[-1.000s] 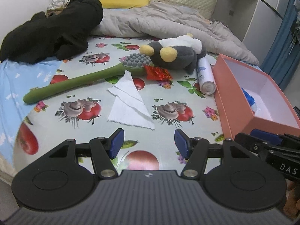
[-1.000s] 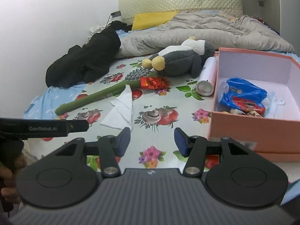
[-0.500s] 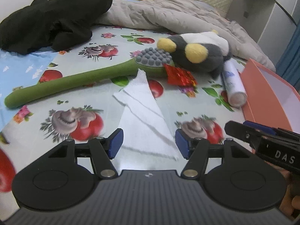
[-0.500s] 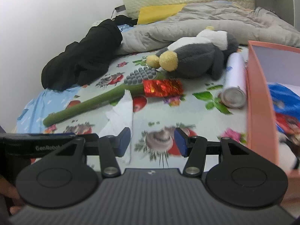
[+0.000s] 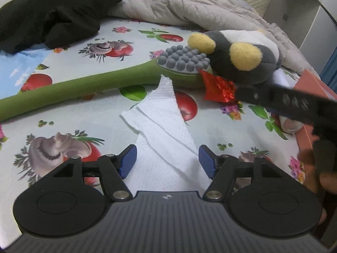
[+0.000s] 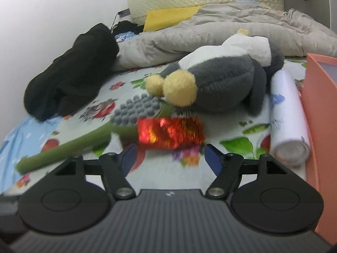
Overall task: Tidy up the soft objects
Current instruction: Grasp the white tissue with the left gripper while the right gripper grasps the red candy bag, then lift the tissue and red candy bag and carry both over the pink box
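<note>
A white paper tissue point(image 5: 164, 124) lies on the fruit-print bed cover. My left gripper point(image 5: 167, 160) is open, its blue pads on either side of the tissue's near end. A red foil wrapper point(image 6: 170, 132) lies just ahead of my open right gripper point(image 6: 170, 158); it also shows in the left wrist view point(image 5: 218, 89). A grey and white plush toy point(image 6: 223, 80) with yellow feet lies behind it. A green massage stick point(image 5: 84, 86) with grey knobs lies across the cover.
A white spray can point(image 6: 288, 116) lies beside the salmon box point(image 6: 322, 113) at the right. Black clothing point(image 5: 54, 12) and a grey quilt point(image 5: 189, 6) lie farther back. The right gripper's arm point(image 5: 294, 103) crosses the left wrist view.
Both grippers have moved forward and lower: the left over the tissue, the right up to the red wrapper. Both stay open.
</note>
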### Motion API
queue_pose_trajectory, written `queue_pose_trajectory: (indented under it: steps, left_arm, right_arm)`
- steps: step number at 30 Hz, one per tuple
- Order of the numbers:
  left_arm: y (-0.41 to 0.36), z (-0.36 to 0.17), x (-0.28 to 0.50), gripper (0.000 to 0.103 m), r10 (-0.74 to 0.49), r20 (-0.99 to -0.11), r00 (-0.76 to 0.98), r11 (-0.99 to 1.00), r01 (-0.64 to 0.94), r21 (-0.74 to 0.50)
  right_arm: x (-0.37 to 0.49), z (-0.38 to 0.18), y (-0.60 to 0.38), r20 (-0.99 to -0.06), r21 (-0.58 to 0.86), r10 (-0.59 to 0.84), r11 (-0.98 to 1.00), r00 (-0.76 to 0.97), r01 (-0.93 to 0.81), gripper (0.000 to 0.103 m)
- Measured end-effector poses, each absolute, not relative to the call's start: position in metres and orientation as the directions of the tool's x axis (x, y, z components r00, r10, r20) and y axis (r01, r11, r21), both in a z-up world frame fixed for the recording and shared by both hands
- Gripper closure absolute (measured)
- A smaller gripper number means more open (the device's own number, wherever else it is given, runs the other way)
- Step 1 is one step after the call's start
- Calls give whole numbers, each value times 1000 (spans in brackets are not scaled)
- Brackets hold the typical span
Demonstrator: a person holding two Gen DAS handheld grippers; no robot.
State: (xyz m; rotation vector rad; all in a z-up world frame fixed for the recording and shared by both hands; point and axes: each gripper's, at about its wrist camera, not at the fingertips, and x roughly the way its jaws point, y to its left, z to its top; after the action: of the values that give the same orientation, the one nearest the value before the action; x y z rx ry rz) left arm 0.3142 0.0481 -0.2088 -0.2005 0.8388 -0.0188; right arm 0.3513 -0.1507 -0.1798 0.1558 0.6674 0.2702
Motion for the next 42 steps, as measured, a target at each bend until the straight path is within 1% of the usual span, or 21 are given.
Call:
queue_pose_trajectory:
  steps: [2,7,13,14,16,17,19,21,23,24,25,26,27,28,29,35,42]
  left_arm:
    - [49,-213,319,29,-87,-735,673,982,-67,-178]
    - [46,-218,323,29,-87,-715,694,984,-51,-170]
    - [36,-221,321,30,-64,-717,694,996,-4,-93]
    - [35,-222,321,31,-65,-717,694,996,1,-89]
    - [34,-222,320,32,-59,-719,693,997,11,-71]
    - [33,-223,320,35,-56,-719,693,998,15,-63]
    - [32,-222,319,39,-62,-719,692,998,25,-63]
    - [31,-222,317,45,-71,-720,690,997,31,-68]
    - [30,-222,316,55,-72,-719,691,997,35,-66]
    - [29,-222,314,58,-74,-718,692,997,35,-68]
    - [29,-221,313,64,-77,-718,691,997,35,-74]
    - [30,-221,312,74,-83,-719,690,996,33,-83]
    - [31,-220,312,79,-89,-720,689,995,28,-95]
    - [32,-219,311,88,-92,-721,687,994,20,-107]
    - [33,-219,310,92,-94,-722,685,993,14,-116]
    - [43,-213,298,96,-90,-724,684,984,-50,-170]
    - [39,-198,276,96,-108,-713,693,982,-37,-185]
  right_arm:
    - [365,-185,-148,-589,213,277,959,760,-185,30]
    - [397,-201,-144,-588,194,239,969,773,-151,31]
    - [416,-222,-142,-625,203,261,964,736,-169,31]
    - [414,-222,-141,-619,195,260,965,741,-176,33]
    - [412,-222,-140,-621,188,265,964,738,-187,43]
    - [411,-221,-139,-624,185,261,965,737,-185,45]
    - [410,-220,-139,-629,178,249,968,737,-175,56]
    - [409,-218,-142,-631,183,245,969,736,-166,62]
    - [406,-217,-145,-633,193,252,967,732,-167,62]
    - [404,-216,-145,-635,194,255,966,729,-168,63]
    - [401,-216,-146,-638,190,253,967,727,-170,63]
    - [398,-215,-146,-641,183,251,968,726,-173,63]
    - [395,-214,-146,-642,179,253,967,724,-180,63]
    - [392,-213,-146,-641,178,256,967,723,-184,64]
    - [388,-212,-146,-643,175,257,966,722,-188,64]
    - [364,-201,-147,-645,154,252,968,722,-201,64]
    - [326,-182,-154,-641,174,254,967,724,-185,64]
